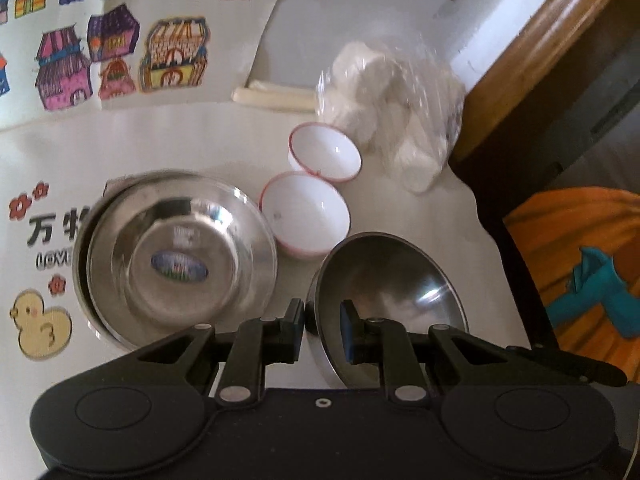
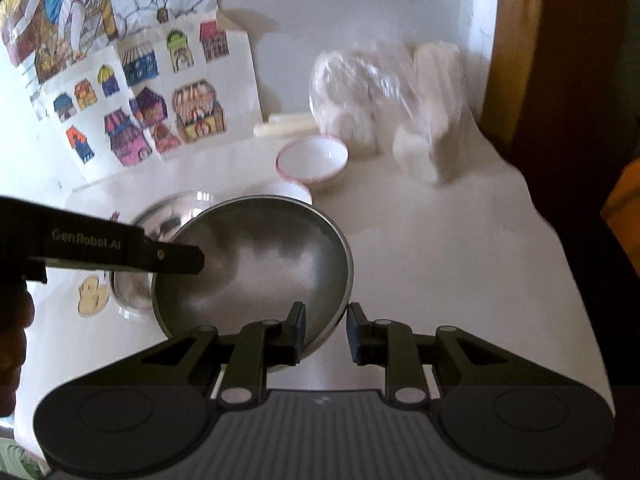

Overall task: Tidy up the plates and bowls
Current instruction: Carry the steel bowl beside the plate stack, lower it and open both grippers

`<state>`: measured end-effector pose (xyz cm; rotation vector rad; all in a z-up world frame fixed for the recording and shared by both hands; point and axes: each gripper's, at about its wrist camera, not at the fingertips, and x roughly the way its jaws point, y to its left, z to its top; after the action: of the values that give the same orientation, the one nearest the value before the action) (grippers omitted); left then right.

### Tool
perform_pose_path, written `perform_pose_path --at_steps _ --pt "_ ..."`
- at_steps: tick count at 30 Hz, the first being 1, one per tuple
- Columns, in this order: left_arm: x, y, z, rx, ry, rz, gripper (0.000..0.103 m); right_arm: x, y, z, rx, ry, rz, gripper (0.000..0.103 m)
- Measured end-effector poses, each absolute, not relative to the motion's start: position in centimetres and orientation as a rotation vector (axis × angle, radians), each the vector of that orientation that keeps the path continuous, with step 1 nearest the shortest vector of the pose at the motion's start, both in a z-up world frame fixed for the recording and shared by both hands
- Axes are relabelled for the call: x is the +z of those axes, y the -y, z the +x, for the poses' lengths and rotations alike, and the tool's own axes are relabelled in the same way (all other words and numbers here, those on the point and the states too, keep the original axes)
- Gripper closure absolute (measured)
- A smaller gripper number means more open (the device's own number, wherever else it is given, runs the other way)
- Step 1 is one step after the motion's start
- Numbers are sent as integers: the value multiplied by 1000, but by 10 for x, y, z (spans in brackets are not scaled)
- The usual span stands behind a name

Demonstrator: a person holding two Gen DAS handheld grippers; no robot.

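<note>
My left gripper (image 1: 323, 322) is shut on the rim of a steel bowl (image 1: 394, 300) and holds it tilted above the table. In the right wrist view this held steel bowl (image 2: 260, 268) sits at centre, with the left gripper (image 2: 192, 258) on its left rim. My right gripper (image 2: 326, 330) straddles the bowl's near right rim; its jaws stand a little apart and I cannot tell if they pinch it. Stacked steel bowls (image 1: 176, 260) rest at the left. Two white bowls with red rims (image 1: 306, 216) (image 1: 326, 152) stand behind.
A clear plastic bag of white items (image 1: 394, 108) lies at the back right near the wooden edge (image 1: 532, 52). Coloured drawings of houses (image 1: 120, 40) cover the back left. The table's right edge (image 2: 568, 248) drops off beside the held bowl.
</note>
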<state>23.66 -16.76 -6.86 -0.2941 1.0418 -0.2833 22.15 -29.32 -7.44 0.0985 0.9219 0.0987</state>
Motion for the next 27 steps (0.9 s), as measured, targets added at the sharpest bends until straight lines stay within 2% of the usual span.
perform_pose_path --at_steps 14,27 --pt "-92 167 227 -286 -1128 -289 83 -86 292 217 125 -970 69 76" --pt "-98 198 260 -235 -1175 -297 81 -97 329 259 223 -1033 -9 76"
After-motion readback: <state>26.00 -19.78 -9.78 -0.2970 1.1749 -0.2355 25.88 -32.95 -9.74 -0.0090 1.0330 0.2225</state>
